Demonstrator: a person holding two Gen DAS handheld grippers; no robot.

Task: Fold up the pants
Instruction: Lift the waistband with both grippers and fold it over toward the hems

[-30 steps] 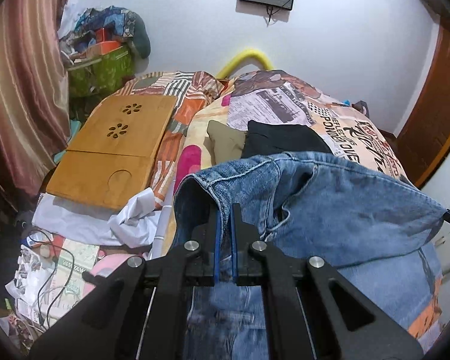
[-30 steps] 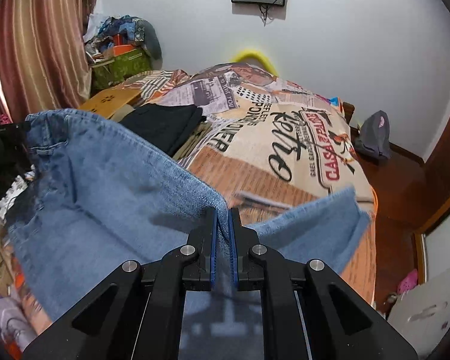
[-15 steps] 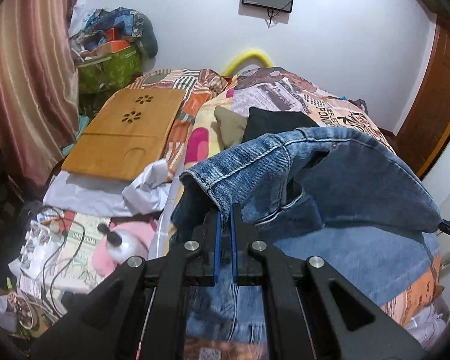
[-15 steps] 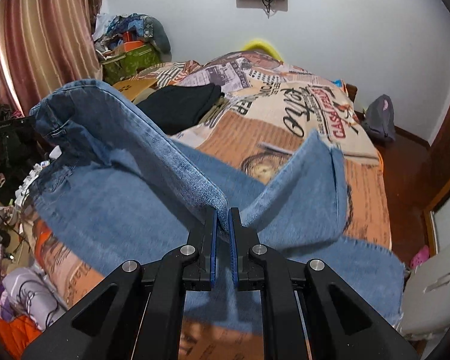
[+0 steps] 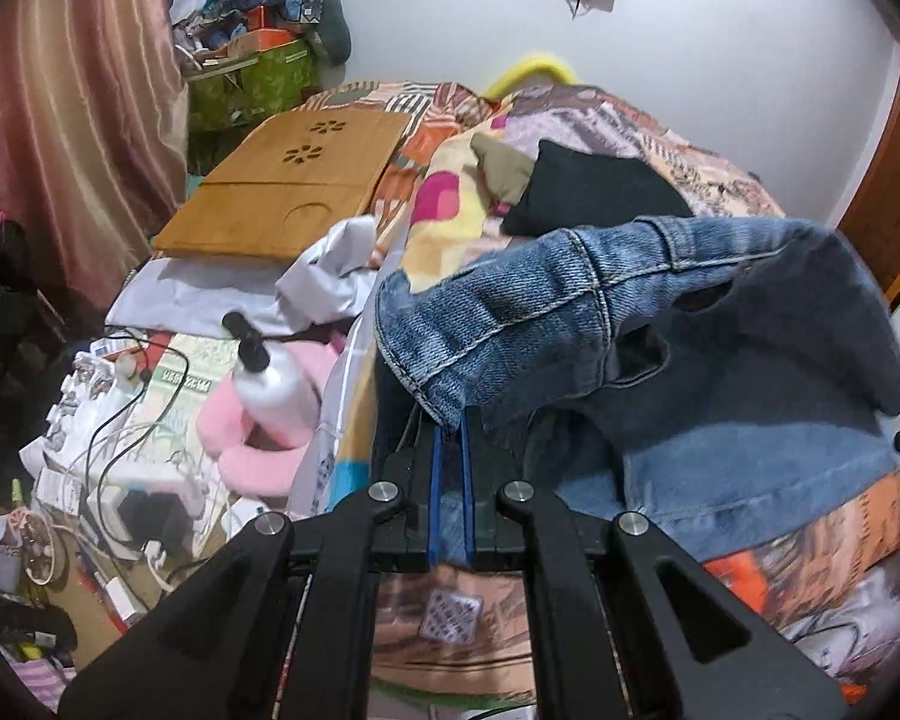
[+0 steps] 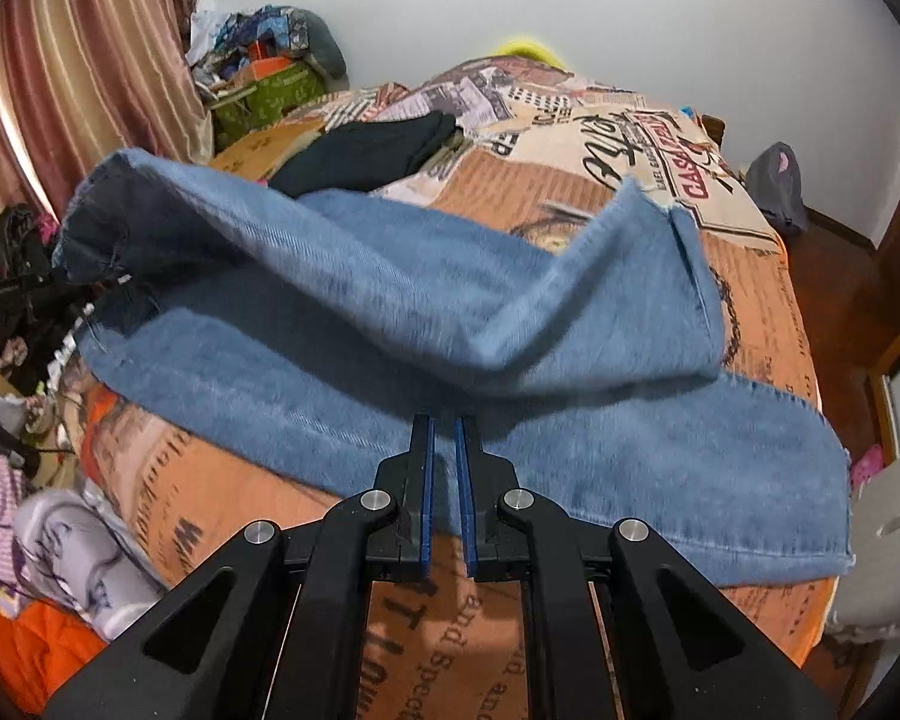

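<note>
Blue jeans (image 6: 390,312) lie across the near part of the bed, one leg doubled over the other. My left gripper (image 5: 450,420) is shut on the waistband end of the jeans (image 5: 540,312) and holds it raised above the bed's left edge. My right gripper (image 6: 442,426) has its blue pads a narrow gap apart with no cloth between them. The upper leg's fold hangs just in front of its tips, and the lower leg (image 6: 660,480) lies flat beneath. The leg hem (image 6: 684,264) is folded back toward the middle.
A patterned bedspread (image 6: 600,138) covers the bed. Folded black and olive clothes (image 5: 594,192) lie further up it. A bamboo lap tray (image 5: 288,192), a white pump bottle (image 5: 270,378), pink slippers and cables clutter the floor on the left. A grey bag (image 6: 774,180) sits by the right wall.
Both grippers pulled back toward the bed's near edge, laying the jeans over. The right gripper let go of the leg fold, which now drops ahead of it. The left still grips the waistband.
</note>
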